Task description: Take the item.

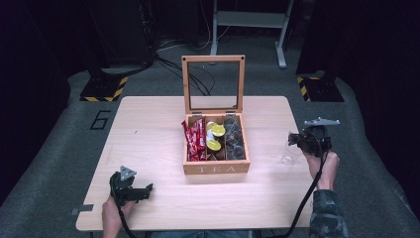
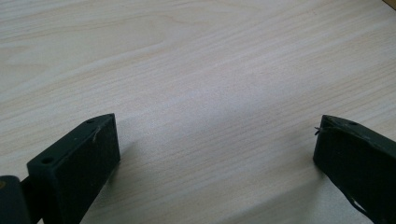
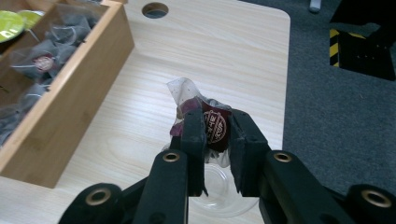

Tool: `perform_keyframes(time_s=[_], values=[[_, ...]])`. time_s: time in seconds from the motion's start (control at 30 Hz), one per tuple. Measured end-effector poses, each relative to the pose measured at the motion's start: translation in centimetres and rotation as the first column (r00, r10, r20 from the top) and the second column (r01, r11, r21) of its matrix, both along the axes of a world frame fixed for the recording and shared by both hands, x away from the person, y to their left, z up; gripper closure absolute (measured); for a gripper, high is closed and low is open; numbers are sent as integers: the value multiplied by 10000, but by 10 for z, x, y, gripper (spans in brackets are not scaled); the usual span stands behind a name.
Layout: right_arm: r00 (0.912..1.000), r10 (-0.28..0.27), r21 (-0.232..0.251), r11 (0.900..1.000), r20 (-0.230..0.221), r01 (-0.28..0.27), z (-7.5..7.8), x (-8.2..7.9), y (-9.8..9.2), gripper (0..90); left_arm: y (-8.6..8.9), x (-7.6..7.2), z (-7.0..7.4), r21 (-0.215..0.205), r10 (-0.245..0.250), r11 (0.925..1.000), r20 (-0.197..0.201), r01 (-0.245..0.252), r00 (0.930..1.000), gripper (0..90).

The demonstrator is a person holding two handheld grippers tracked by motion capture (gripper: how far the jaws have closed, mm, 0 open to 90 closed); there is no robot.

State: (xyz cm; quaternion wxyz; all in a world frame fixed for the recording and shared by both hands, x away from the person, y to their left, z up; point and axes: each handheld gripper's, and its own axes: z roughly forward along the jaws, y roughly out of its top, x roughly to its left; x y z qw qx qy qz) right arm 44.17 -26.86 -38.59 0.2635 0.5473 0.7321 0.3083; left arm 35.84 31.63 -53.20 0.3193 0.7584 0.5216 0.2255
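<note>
The jaws of the right gripper (image 3: 217, 128) are closed narrowly on a tea bag (image 3: 212, 122), a clear sachet with a dark red round-logo label, its crumpled top sticking up above the jaw tips. Directly below the jaws in the right gripper view sits a small clear glass cup (image 3: 219, 186) on the counter (image 3: 224, 56), partly hidden by the gripper. In the high view the right gripper (image 1: 301, 139) is held by a hand (image 1: 324, 166) at the counter's right edge, with the glass cup (image 1: 287, 159) faintly visible just beside it and the cable trailing down along a camouflage-patterned sleeve (image 1: 327, 215). The jaws of the left gripper (image 2: 215, 140) stand wide apart with only bare light wood between them; in the high view this left gripper (image 1: 133, 191) rests low near the counter's front left corner, held by the other hand (image 1: 115, 214). At the middle of the counter stands a wooden tea box (image 1: 216, 168) marked "TEA", its glass-paned lid (image 1: 213, 84) propped upright at the back. The left compartment holds red wrapped bars (image 1: 195, 140), the middle one lime-green-lidded capsules (image 1: 216, 136), and the right one dark tea bags (image 1: 235, 139) like the one gripped. The box lies well apart from both grippers, a little closer to the right one.
</note>
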Motion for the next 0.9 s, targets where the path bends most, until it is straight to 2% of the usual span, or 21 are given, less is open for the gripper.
perform_keyframes(time_s=[0.3, 0.5, 0.9], values=[[9993, -226, 15, 9997, -298, 226, -12, 5, -4, 770, 0, 0, 0, -7, -8, 10000, 19, 8, 10000, 3], [9980, -388, -141, 9992, -507, 381, -18, 6, -4, 770, 0, 0, 0, -8, -4, 10000, 20, 4, 10000, 3], [9967, -368, -255, 9991, -721, 350, -28, 7, -5, 763, 0, 0, 0, 2, 3, 10000, 26, -3, 10000, 3]])
